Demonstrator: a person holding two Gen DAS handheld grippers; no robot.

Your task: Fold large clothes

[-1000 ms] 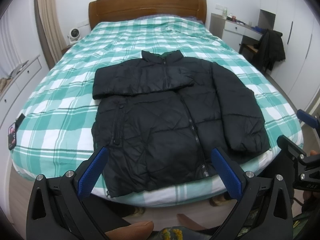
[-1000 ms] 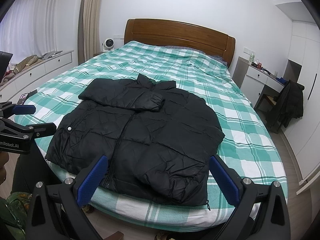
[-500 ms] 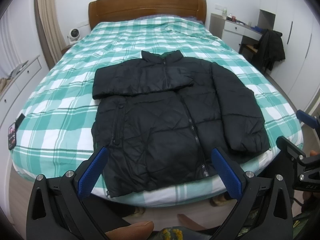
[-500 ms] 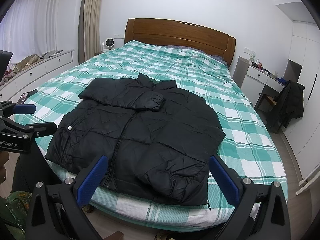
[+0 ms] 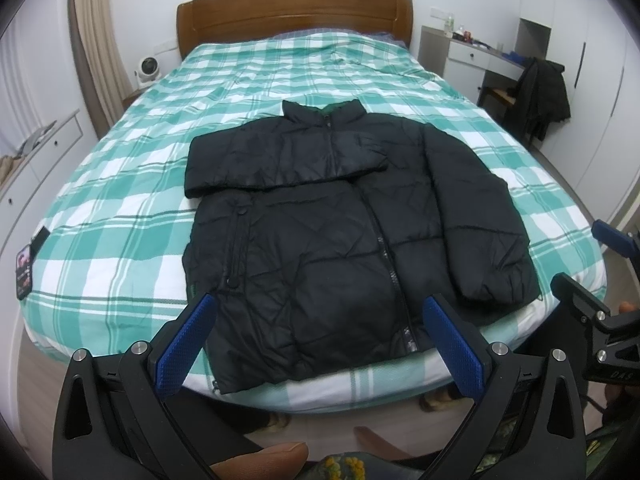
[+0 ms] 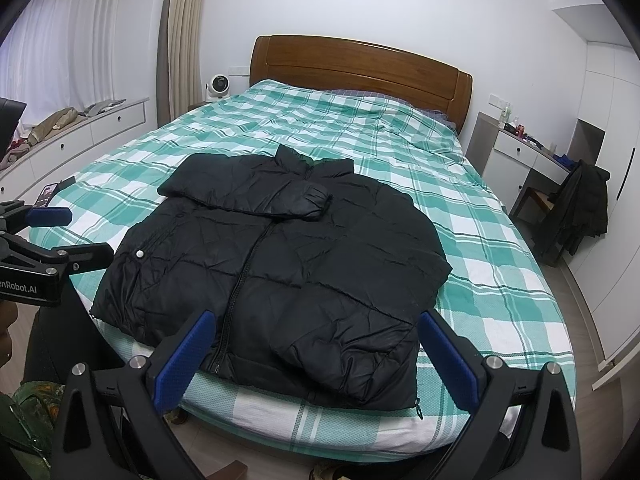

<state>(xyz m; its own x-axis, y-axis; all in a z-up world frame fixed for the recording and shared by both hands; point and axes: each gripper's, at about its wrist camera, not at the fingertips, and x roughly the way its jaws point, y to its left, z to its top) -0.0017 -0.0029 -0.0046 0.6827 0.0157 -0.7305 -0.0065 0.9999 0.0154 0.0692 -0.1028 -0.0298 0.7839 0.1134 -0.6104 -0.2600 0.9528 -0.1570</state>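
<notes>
Jacket [image 5: 320,240], black and quilted, lies front-up on the near part of a bed [image 5: 120,200] covered in a green-and-white checked sheet; its collar [image 5: 324,112] points toward the wooden headboard [image 5: 294,14] and its hem reaches the foot edge; the zip runs closed down the middle. One sleeve [image 5: 280,164], on the left in the left wrist view, is folded across the chest so its cuff lies near the zip line; the other sleeve [image 5: 476,220] lies straight down along the jacket's side, its cuff close to the hem corner. Left gripper [image 5: 320,344] hangs above the floor just short of the foot of the bed, its blue-padded fingers [image 5: 184,344] spread wide with nothing between them; right gripper [image 6: 316,356] sits likewise, jaws wide apart and holding nothing, off the jacket and level with the hem near the straight sleeve's cuff. Each gripper shows at the edge of the other's view, side by side and apart. A small white fan [image 6: 218,84] stands beside the headboard; a dark coat [image 6: 584,204] hangs over a chair by a white desk [image 6: 528,152] at the right; a phone [image 5: 24,272] lies at the bed's left edge.
</notes>
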